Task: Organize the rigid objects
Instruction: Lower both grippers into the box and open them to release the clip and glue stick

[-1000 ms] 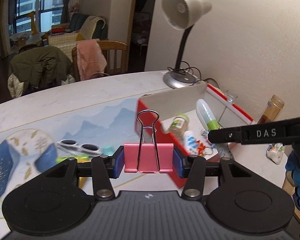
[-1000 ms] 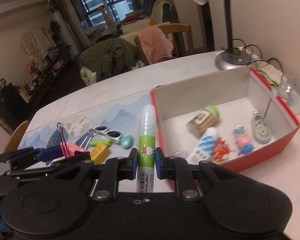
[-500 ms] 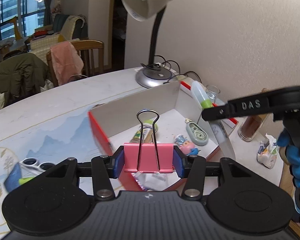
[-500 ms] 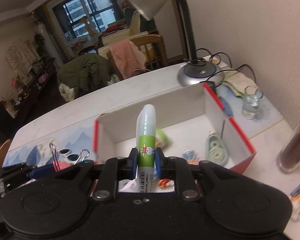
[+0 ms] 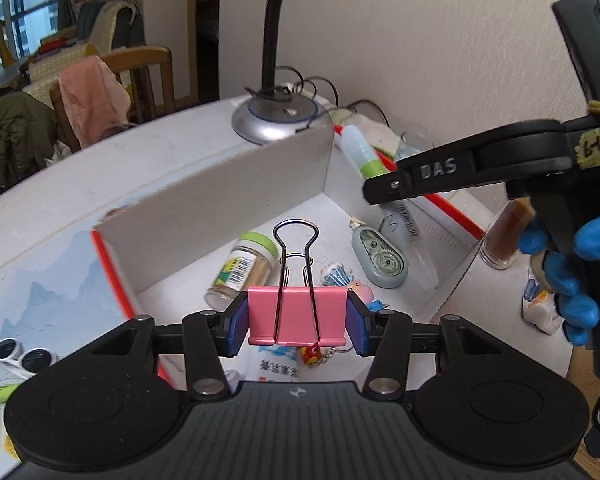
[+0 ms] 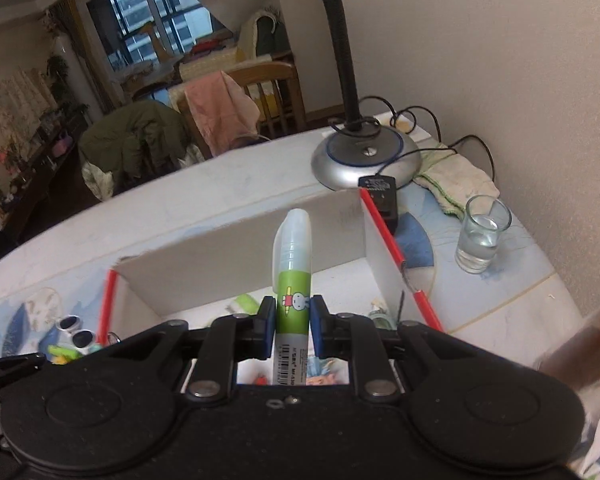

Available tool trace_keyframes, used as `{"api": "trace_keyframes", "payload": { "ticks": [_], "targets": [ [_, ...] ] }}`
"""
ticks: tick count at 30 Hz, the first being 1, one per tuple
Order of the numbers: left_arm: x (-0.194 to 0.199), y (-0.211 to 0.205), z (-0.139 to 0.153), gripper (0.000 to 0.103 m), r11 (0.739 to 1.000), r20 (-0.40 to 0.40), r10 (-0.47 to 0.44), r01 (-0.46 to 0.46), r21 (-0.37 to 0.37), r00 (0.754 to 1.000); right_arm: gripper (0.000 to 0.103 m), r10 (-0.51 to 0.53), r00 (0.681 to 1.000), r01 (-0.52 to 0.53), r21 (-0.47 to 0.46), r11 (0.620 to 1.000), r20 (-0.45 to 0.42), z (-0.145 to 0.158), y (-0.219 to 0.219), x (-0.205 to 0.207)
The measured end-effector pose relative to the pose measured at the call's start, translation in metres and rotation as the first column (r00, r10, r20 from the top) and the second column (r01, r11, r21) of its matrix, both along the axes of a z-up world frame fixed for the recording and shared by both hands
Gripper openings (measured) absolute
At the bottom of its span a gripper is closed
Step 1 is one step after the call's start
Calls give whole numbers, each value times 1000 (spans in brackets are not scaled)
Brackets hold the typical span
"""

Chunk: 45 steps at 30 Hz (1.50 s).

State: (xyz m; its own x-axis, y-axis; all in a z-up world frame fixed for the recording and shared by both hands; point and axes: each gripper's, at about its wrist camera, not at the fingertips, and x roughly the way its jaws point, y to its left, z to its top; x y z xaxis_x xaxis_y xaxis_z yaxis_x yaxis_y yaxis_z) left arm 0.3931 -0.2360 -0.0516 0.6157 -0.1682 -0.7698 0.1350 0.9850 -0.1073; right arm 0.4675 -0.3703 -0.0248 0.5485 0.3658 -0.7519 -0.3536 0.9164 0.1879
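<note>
1. Your left gripper [image 5: 297,322] is shut tight on the pink binder clip [image 5: 296,316]. The blue pads press both sides of it, and its wire handles point up.
2. Your right gripper [image 6: 293,326] is shut on the glue stick [image 6: 293,280], green label w/ a bunny on it. The pads pinch it near the middle and the cap end sticks out in front.
3. Both things hang over the red box [image 5: 112,268] w/ white walls inside. Neither is in it yet.
4. Already in the box: a small jar [image 5: 242,270] w/ a green lid lying on its side, a correction tape [image 5: 380,256], a little cartoon toy [image 5: 340,280] and a keychain [image 5: 314,350]. So a good part of the job looks done.
5. Still out on the table [image 5: 100,184], left of the box: the white sunglasses [image 5: 22,356] and a small green thing [image 6: 62,350] next to them. I can't tell what else is there; the gripper body hides it.
6. Left to do, I think: let go of the clip and the glue over a bare bit of the box floor, then go back for the sunglasses etc.
7. Watch out: the glass of water [image 6: 482,234] and the lamp base [image 6: 366,158] sit just outside the box on the far right side. The brown bottle [image 5: 506,236] is close to your right hand [image 5: 568,264] too.
</note>
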Motion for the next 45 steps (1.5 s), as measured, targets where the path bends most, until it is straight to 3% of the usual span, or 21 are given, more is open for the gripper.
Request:
{"api": "trace_keyframes", "payload": {
  "ticks": [13, 29, 37, 41, 45],
  "targets": [
    [46, -25, -40, 49, 998, -115, -65, 65, -1, 991, 17, 68, 989, -77, -70, 995, -131, -56, 6, 29],
    [74, -34, -67, 49, 996, -214, -76, 84, 25, 974, 17, 92, 975, -118, -118, 986, -204, -78, 6, 34],
    [81, -32, -73, 49, 998, -281, -64, 68, 5, 958, 26, 85, 973, -111, -110, 988, -216, -77, 4, 32],
    [78, -30, -71, 59, 998, -263, -55, 58, 1, 963, 34, 86, 973, -108, -95, 990, -214, -73, 1, 28],
    [70, -24, -61, 60, 999, -222, -44, 40, -21, 974, 40, 90, 976, -109, -84, 990, -199, -65, 0, 24]
  ]
}}
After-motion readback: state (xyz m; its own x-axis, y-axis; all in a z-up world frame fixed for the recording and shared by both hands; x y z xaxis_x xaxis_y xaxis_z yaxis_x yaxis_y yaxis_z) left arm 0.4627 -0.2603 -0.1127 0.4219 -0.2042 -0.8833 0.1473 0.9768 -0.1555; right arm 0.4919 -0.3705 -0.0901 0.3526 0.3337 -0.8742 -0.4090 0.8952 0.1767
